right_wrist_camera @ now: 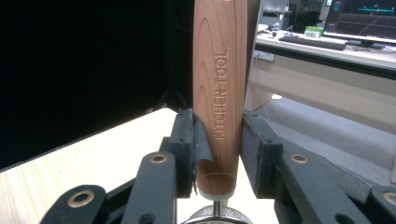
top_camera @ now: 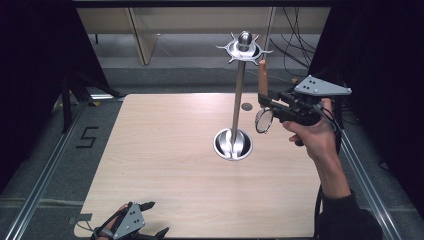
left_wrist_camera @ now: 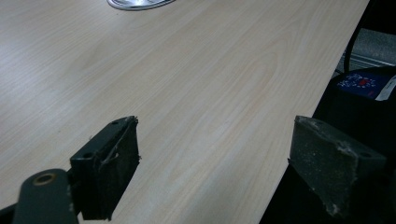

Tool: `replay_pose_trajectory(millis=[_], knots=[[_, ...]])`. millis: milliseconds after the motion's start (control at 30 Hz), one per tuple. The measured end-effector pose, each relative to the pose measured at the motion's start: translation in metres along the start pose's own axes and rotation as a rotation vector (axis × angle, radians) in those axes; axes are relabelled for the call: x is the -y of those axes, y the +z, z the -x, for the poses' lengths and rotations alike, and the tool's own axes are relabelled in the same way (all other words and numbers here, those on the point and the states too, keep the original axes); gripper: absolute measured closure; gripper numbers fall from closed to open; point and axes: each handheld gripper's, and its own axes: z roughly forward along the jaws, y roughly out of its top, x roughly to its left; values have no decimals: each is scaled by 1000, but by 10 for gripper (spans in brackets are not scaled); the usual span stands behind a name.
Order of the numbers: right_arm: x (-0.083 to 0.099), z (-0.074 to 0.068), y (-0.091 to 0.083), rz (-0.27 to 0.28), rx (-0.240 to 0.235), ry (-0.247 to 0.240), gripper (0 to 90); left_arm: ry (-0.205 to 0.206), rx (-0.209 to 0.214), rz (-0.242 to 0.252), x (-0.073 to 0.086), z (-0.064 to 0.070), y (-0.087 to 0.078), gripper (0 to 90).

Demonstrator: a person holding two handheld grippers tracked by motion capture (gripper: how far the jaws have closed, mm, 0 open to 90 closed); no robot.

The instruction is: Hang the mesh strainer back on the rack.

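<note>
Right gripper [top_camera: 265,102] is pinching one wooden-handled kitchen tool [right_wrist_camera: 219,93], its long axis standing upright, handle pointing up and round metal head [top_camera: 263,121] hanging below, held in the air just right of the single metal stand [top_camera: 239,90] on the bench [top_camera: 165,165]. Left gripper [left_wrist_camera: 215,163] is resting with jaws spread at the bench's near edge.

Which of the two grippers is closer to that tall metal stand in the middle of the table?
The right gripper. It is raised just beside the stand, clamping a wooden-handled utensil. The left gripper sits open at the table's near edge, well away from it.
</note>
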Motion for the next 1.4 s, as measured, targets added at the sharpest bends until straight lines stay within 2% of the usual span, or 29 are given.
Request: replay_pose_trajectory(millis=[33, 67, 100, 133, 200, 267, 300, 333, 367, 467, 533, 567, 667, 733, 800, 833, 867, 967, 1067, 1167, 1200, 1267, 1333, 1400], knots=[[-1, -1, 0, -10, 2, 17, 687, -5, 7, -9, 0, 0, 0, 152], [-1, -1, 0, -10, 2, 17, 687, -3, 2, 2, 0, 1, 0, 151], [-1, 0, 2, -14, 10, 1, 686, 6, 1, -10, 0, 0, 0, 151], [-2, 1, 3, -17, 19, -1, 686, -3, 2, -1, 0, 1, 0, 151], [-2, 1, 6, -24, 17, 15, 686, -1, 0, 0, 0, 0, 0, 152], [-3, 3, 8, -23, 22, 6, 686, 1, -1, 1, 0, 0, 0, 152], [-3, 2, 9, -35, 16, 39, 686, 0, 0, -1, 0, 0, 0, 152], [-3, 2, 10, -39, 9, 38, 686, -1, 1, -1, 0, 0, 0, 152], [-4, 4, 11, -32, 24, 18, 687, -1, 1, -1, 0, 0, 0, 152], [-4, 5, 15, -37, 36, -2, 686, 5, -2, -3, 0, 0, 0, 152], [-5, 4, 18, -41, 28, 7, 686, 9, -3, 1, 0, 0, 0, 152], [-5, 3, 19, -46, 33, 15, 686, -4, 0, -2, 0, 1, 0, 152], [-6, 2, 24, -54, 33, 11, 686, 18, -11, -4, 1, 0, 0, 152], [-6, 2, 25, -53, 43, 16, 686, 4, -5, 7, 0, 0, 1, 152], [-6, 4, 26, -55, 47, -5, 686, 6, -6, 8, 1, 0, 1, 152], [-6, 4, 27, -60, 43, 6, 686, 2, -6, 11, 1, 0, 1, 152], [-6, 3, 27, -62, 39, 10, 686, -2, 8, -7, 0, 0, 0, 152], [-5, 2, 27, -54, 34, 16, 686, 4, 0, -4, 0, 0, 0, 152], [-4, 3, 27, -66, 50, -19, 685, 2, 2, -5, 0, 0, 0, 152], [-2, 2, 27, -65, 63, -5, 684, -1, 5, -4, 0, 1, 0, 152], [-2, 3, 28, -65, 64, -20, 684, 1, 5, -2, 0, 0, 0, 152], [-2, 3, 28, -69, 56, -1, 683, 1, 7, -3, -1, 1, 0, 152], [-2, 2, 30, -64, 69, 12, 680, 11, 12, -5, -1, 1, 0, 152], [-1, 3, 31, -62, 63, 8, 677, 22, 5, -12, -1, 1, -1, 151]])
